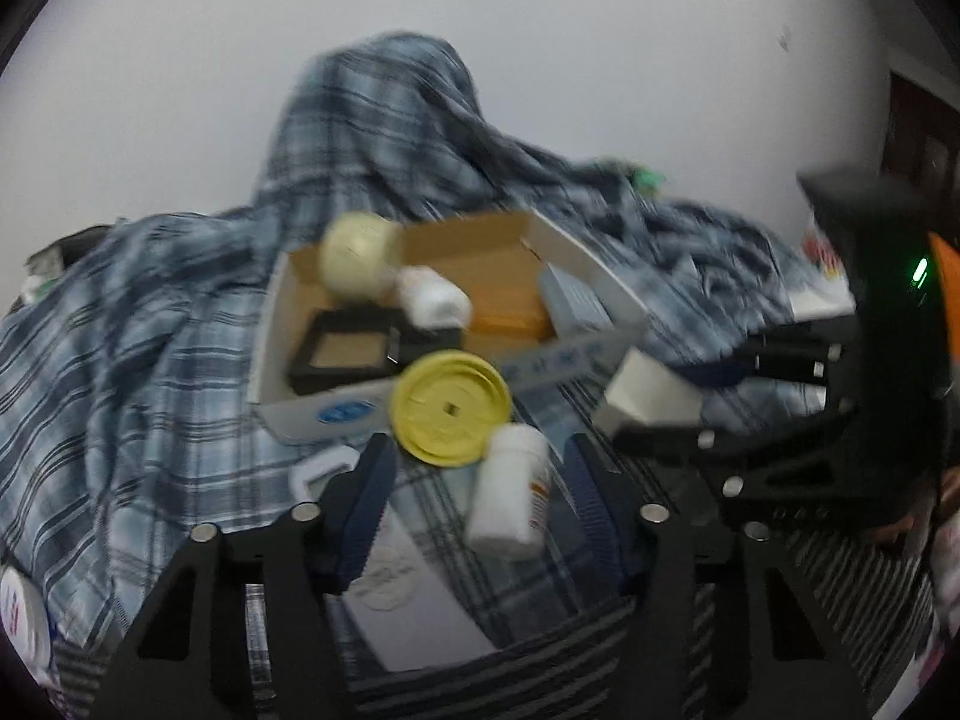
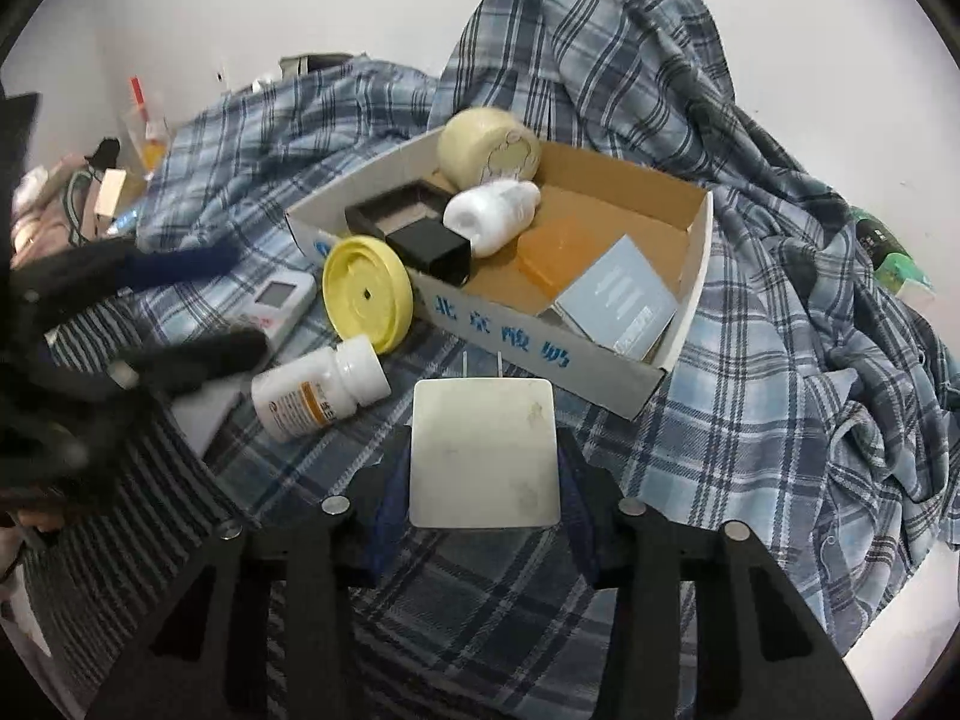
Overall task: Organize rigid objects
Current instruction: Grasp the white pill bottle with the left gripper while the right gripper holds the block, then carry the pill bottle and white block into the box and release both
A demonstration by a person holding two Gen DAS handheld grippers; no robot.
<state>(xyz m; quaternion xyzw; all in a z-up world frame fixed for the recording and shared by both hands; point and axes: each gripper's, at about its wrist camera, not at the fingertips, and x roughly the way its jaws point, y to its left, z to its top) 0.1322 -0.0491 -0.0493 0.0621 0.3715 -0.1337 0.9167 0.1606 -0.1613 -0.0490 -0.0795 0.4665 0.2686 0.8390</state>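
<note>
A white cardboard box (image 2: 606,369) (image 1: 312,411) sits on plaid cloth and holds a cream round tin (image 2: 489,147), a white bottle (image 2: 489,216), black boxes (image 2: 432,246), an orange block (image 2: 561,255) and a grey card (image 2: 618,297). A yellow lid (image 2: 367,294) (image 1: 450,408) leans on the box front. A white pill bottle (image 2: 318,393) (image 1: 510,492) lies beside it. My right gripper (image 2: 485,462) is shut on a white square charger (image 2: 485,453) (image 1: 651,396), prongs pointing at the box. My left gripper (image 1: 477,498) is open around the pill bottle.
A white remote-like device (image 2: 276,306) lies left of the lid. Plaid cloth (image 2: 750,330) is heaped behind and right of the box. Clutter (image 2: 108,180) sits far left; a green item (image 2: 894,258) far right. A white wall stands behind.
</note>
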